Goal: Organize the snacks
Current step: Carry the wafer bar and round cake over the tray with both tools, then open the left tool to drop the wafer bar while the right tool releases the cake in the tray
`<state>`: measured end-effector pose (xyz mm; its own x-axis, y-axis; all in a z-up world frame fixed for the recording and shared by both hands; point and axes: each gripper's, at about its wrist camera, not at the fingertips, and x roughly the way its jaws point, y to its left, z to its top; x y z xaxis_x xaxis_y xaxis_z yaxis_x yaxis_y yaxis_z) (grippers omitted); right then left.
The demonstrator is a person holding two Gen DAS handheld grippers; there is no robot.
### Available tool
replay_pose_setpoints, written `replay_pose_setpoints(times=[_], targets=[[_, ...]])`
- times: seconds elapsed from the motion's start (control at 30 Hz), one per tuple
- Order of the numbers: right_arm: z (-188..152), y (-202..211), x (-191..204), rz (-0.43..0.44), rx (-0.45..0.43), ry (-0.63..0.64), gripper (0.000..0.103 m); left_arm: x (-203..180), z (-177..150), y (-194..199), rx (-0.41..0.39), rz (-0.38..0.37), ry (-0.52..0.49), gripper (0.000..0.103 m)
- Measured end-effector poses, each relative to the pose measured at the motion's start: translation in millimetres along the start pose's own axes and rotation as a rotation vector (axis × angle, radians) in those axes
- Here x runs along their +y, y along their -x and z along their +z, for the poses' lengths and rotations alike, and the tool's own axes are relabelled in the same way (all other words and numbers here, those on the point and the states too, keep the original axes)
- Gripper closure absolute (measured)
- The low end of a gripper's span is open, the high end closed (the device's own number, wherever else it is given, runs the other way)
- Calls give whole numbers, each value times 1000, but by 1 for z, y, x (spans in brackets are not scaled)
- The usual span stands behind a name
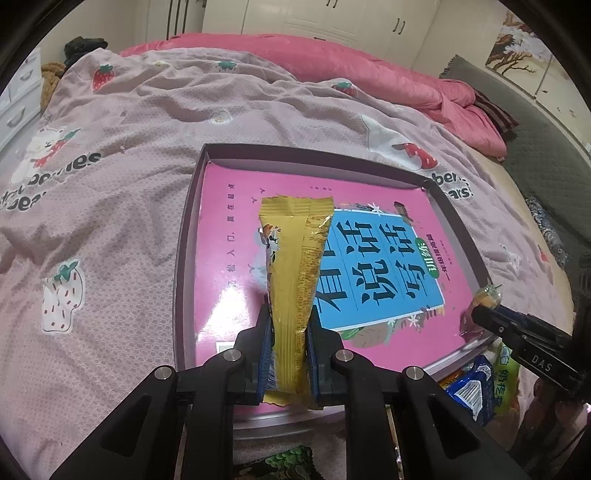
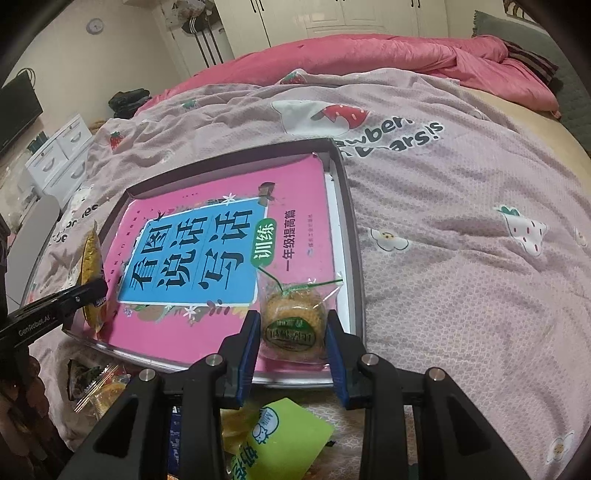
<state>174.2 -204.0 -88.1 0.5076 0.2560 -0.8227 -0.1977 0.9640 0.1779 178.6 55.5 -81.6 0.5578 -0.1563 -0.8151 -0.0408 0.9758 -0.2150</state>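
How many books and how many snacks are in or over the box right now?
Books: 1, the pink book lying in the box
Snacks: 2, the yellow packet held by the left gripper and the round cake held by the right gripper
Total: 3

Pink strawberry-print blanket (image 1: 155, 155) over bed, bunched pink quilt (image 1: 362, 70) beyond. White wardrobe doors (image 1: 332, 18) behind. White drawer unit (image 2: 61, 155) left, dark screen (image 2: 18, 107) above.
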Motion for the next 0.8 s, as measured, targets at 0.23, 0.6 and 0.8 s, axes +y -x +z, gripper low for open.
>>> replay_pose_setpoints(times=[0.23, 0.6, 0.8], targets=[[0, -1, -1, 4, 3, -9, 68, 0, 0, 0, 2, -4, 4, 86], [-1, -3, -1, 8, 1, -16, 68, -3, -1, 1, 3, -5, -6, 82], [0, 2, -3, 16, -19, -27, 68, -4, 0, 5, -7, -5, -8, 80]])
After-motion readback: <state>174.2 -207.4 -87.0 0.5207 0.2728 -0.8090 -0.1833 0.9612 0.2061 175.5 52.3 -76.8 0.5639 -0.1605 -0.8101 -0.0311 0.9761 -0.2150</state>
